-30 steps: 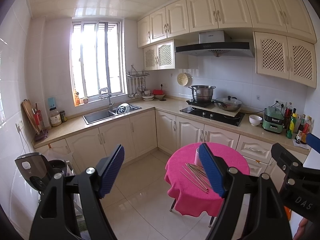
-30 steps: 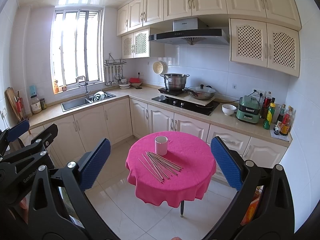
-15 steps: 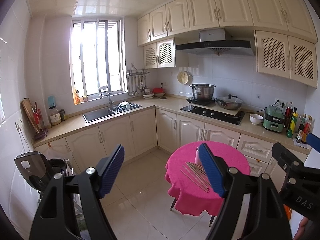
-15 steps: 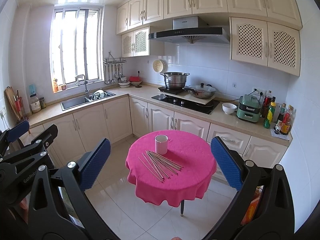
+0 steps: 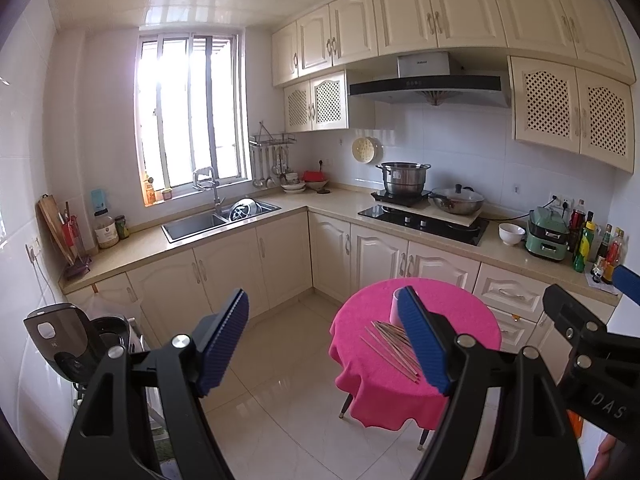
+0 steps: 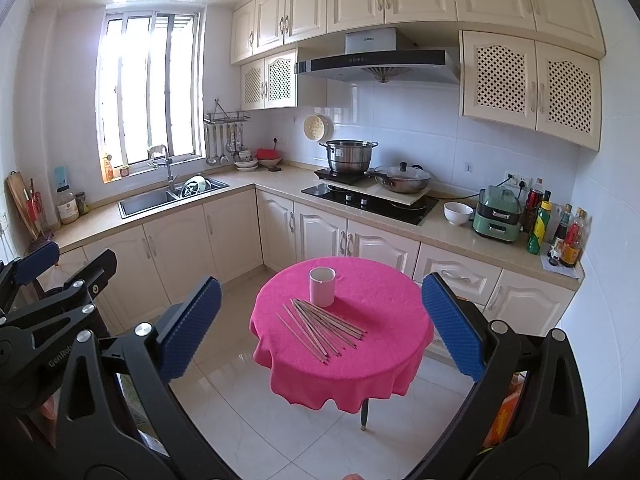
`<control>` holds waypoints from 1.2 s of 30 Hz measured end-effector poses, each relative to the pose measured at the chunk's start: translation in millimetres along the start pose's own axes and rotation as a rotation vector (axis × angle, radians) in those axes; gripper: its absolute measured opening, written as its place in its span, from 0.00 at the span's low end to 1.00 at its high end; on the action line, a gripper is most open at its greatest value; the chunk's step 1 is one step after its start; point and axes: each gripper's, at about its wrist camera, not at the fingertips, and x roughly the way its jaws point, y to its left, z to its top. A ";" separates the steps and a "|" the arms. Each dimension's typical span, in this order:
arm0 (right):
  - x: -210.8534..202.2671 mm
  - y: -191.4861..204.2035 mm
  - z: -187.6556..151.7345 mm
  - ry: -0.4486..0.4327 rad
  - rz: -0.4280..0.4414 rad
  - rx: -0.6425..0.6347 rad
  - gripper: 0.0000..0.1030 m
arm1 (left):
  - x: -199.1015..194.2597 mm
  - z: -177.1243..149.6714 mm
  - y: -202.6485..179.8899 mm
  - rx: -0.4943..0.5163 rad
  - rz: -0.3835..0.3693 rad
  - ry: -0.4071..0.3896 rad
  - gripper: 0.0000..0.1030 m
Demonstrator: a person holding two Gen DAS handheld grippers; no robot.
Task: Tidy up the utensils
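A small round table (image 6: 344,364) with a pink cloth is standing in the middle of the kitchen floor. A bunch of chopsticks (image 6: 324,326) is lying flat on the cloth. Just behind them a cup (image 6: 322,286) is standing upright. The sticks are spreading out like a fan, with their far ends near the cup.

The right gripper (image 6: 320,320) is hanging in the air, well back from the table. Its blue pads (image 6: 450,322) are sitting wide apart and are holding nothing.

The left gripper (image 5: 326,344) is hanging off to the left of the table. Its pads (image 5: 224,336) are wide apart too, with nothing between them.
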 end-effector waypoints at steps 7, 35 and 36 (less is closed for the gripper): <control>10.1 8.5 1.6 0.016 -0.010 0.001 0.95 | 15.4 0.3 5.7 0.006 -0.011 0.013 0.73; 358.3 -86.9 -20.3 0.356 0.113 -0.023 0.95 | 373.5 -34.4 -97.4 -0.046 -0.003 0.513 0.73; 377.1 -93.3 -22.7 0.375 0.118 -0.039 0.95 | 395.9 -38.3 -103.9 -0.059 -0.005 0.559 0.73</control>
